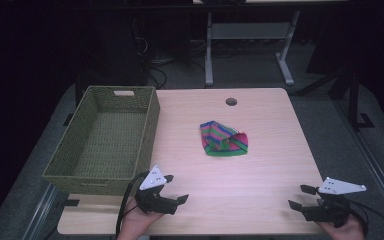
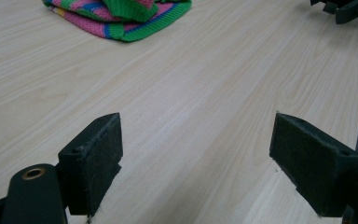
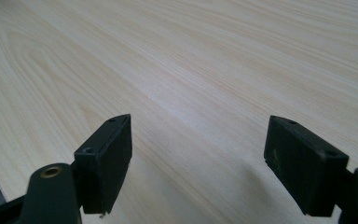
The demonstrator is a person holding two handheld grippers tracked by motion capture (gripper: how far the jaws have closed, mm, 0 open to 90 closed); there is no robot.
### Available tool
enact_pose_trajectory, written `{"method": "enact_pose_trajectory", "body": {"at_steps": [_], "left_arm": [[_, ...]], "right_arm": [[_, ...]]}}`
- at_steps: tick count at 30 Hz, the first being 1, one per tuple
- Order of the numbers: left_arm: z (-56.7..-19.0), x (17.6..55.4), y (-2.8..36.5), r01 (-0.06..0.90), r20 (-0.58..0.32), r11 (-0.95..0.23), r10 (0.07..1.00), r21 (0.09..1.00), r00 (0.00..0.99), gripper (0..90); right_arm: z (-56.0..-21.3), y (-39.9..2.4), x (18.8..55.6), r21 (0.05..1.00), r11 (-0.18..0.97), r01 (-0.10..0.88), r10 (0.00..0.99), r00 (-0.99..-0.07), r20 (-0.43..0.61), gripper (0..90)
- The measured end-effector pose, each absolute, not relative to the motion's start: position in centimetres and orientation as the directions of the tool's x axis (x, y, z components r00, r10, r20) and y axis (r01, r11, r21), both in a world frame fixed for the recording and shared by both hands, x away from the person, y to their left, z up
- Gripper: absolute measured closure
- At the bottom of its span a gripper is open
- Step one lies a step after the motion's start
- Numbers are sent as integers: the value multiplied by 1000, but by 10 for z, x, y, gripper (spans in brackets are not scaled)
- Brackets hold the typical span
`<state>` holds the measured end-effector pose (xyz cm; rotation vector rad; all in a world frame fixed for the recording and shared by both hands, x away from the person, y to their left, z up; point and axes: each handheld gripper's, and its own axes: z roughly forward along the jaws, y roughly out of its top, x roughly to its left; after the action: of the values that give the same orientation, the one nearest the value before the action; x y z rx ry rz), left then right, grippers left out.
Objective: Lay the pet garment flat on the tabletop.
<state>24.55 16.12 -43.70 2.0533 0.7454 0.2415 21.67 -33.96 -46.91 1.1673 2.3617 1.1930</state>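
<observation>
A striped knitted cloth [image 1: 223, 138] in pink, green and blue lies crumpled near the middle of the wooden table [image 1: 260, 175]. My left gripper [image 1: 176, 188] rests low at the front left, jaws wide open with nothing between them. In the left gripper view the cloth [image 2: 121, 16] lies far ahead at the top, and the left gripper [image 2: 196, 158] stands open over bare wood. My right gripper [image 1: 301, 197] sits at the front right corner, also open and empty. The right gripper [image 3: 198, 158] frames only plain tabletop in its own view.
A woven green basket [image 1: 75, 165] with nothing inside stands along the table's left side, close behind my left gripper. A round cable hole [image 1: 231, 102] sits near the far edge. The other gripper [image 2: 345, 9] peeks in at the top right of the left gripper view.
</observation>
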Motion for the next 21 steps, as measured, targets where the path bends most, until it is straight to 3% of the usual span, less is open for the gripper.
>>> {"method": "enact_pose_trajectory", "body": {"at_steps": [21], "left_arm": [[-437,242,162,406,-100,-411,592,816,800,168]], "right_arm": [[-446,-324,230,767,364,529,701,-698,148,224]]}}
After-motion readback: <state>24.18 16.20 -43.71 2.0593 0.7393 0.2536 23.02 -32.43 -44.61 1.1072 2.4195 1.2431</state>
